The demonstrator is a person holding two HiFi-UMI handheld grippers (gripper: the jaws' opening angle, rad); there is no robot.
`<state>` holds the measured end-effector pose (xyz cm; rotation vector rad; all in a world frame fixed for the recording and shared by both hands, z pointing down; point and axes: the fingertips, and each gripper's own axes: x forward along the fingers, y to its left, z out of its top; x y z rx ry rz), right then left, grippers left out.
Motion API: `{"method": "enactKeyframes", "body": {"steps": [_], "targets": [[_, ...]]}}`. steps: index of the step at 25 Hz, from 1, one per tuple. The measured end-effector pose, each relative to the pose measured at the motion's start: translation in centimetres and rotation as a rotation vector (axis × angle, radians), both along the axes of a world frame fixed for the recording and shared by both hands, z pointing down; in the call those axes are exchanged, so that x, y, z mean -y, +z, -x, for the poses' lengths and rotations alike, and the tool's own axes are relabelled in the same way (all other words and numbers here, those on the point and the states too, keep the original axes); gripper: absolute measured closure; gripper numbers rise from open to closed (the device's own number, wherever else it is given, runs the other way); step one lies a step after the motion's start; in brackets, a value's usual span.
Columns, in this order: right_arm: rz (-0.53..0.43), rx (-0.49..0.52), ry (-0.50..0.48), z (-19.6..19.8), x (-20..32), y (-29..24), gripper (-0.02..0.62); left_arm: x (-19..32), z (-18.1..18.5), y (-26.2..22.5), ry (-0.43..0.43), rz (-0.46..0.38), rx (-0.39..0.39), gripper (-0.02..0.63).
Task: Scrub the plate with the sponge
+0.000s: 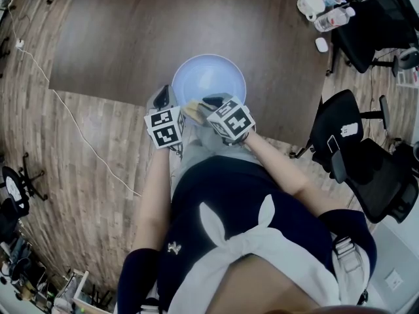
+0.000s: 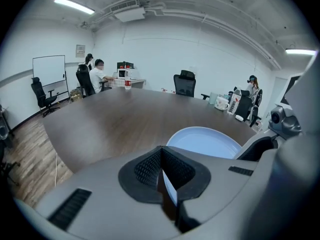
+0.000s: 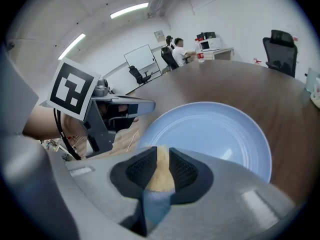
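head view: the plate (image 1: 209, 77) sits at the near edge of the tabletop (image 1: 163, 31), with both tongs at its near rim.

left gripper view: the left tongs (image 2: 160, 151) are pressed together on nothing, with the plate just beyond them. they could well steady the rim.

right gripper view: the right tongs (image 3: 161, 156) pinch the yellow sponge (image 3: 161, 176) over the plate's near side. a good scrub likely means laying it flat and circling lightly, so the plate doesn't slide off the edge.
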<state>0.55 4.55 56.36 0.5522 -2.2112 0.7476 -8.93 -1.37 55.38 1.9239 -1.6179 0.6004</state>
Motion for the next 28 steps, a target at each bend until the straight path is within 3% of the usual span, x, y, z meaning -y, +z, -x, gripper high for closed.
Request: {"method": "enactKeyframes", "body": {"steps": [4, 6, 7, 10, 15, 28], "targets": [[-0.097, 0.088, 0.055, -0.7, 1.1, -2.8, 0.529, -0.3, 0.2, -3.0, -0.024, -0.068, -0.045, 0.600], [-0.131, 0.114, 0.071, -1.1, 1.0, -3.9, 0.546, -1.2, -0.5, -4.2, -0.007, -0.082, -0.107, 0.600], [-0.140, 0.126, 0.077, -1.2, 0.9, -4.4, 0.595, -1.7, -1.1, -4.8, 0.009, -0.084, -0.151, 0.600], [-0.120, 0.182, 0.085, -1.5, -0.2, -5.8, 0.595, -3.4, -2.8, -6.4, 0.043, -0.107, -0.251, 0.600], [-0.150, 0.231, 0.108, -2.5, -1.9, -8.0, 0.595, -5.8, -4.6, -8.4, 0.084, -0.169, -0.229, 0.600], [-0.273, 0.222, 0.093, -3.7, -5.8, -11.0, 0.597, -11.1, -7.4, -10.2, 0.136, -0.173, -0.203, 0.600]]}}
